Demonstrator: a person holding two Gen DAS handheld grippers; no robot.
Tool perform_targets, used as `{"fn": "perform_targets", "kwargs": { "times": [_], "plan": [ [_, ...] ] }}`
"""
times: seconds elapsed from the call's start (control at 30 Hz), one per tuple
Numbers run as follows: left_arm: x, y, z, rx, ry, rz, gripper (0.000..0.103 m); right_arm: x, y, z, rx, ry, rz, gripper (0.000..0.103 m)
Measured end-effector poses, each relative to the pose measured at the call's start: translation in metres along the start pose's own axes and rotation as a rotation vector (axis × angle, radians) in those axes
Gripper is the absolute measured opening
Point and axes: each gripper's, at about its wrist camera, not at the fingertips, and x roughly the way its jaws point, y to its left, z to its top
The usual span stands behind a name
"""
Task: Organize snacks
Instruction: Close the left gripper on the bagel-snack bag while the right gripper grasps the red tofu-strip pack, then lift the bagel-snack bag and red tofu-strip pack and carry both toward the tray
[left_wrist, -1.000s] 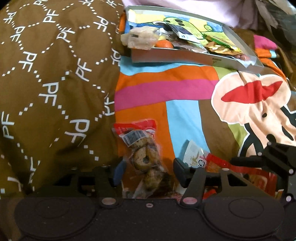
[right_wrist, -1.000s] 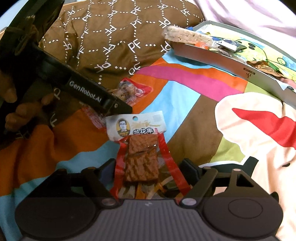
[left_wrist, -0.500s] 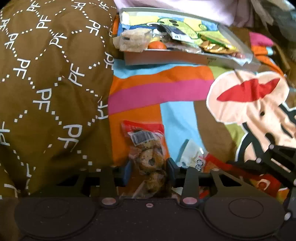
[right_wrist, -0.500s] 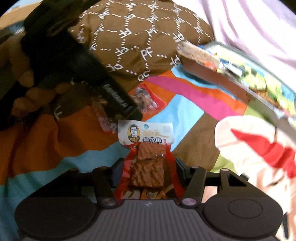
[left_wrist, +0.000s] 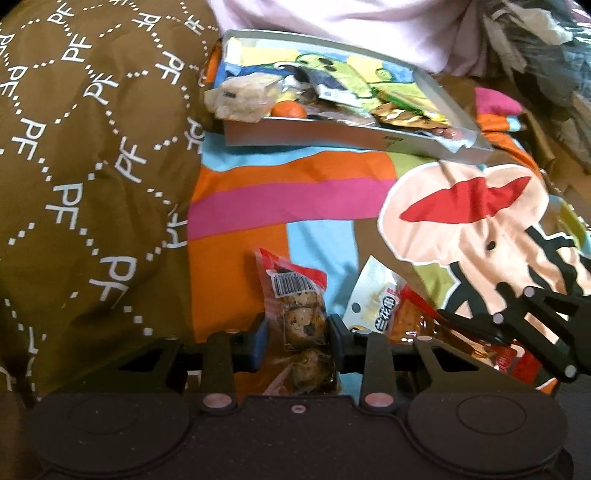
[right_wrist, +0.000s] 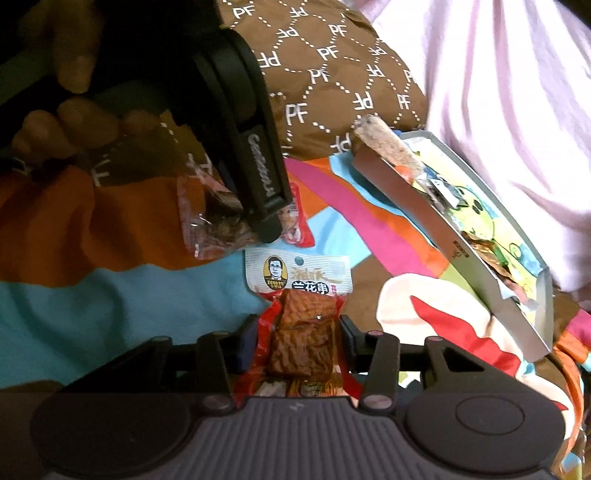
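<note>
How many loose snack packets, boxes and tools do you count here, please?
Loose snack packets: 2, the egg packet and the tofu packet
Boxes: 1, the box
Tools: 2, left tool, jaws closing around the egg packet; right tool, jaws closing around the tofu packet
Total: 5

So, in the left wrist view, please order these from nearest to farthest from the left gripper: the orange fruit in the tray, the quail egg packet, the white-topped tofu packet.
From the left gripper:
1. Quail egg packet: between its closing jaws.
2. White-topped tofu packet: just right, on the blanket.
3. Orange fruit: far ahead, in the tray.
</note>
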Motion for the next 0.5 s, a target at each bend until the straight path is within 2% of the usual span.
{"fn": "perform_targets", "kwargs": {
  "times": [0.13,0.27,0.5],
  "plan": [
    [0.000,-0.004,-0.001,0.015,-0.004,-0.026,0.036,-0.003,-0.001,-0.004,-0.013,0.000,-0.042,0.049],
    [0.007,-0.011,-0.005,0.075,0.041,-0.024,0.036,-0.002,-0.004,-0.006,0.001,0.007,-0.049,0.049],
    [0.017,-0.010,-0.006,0.111,0.082,-0.017,0.042,0.000,-0.002,-0.007,-0.014,0.008,-0.059,0.050]
  ]
}}
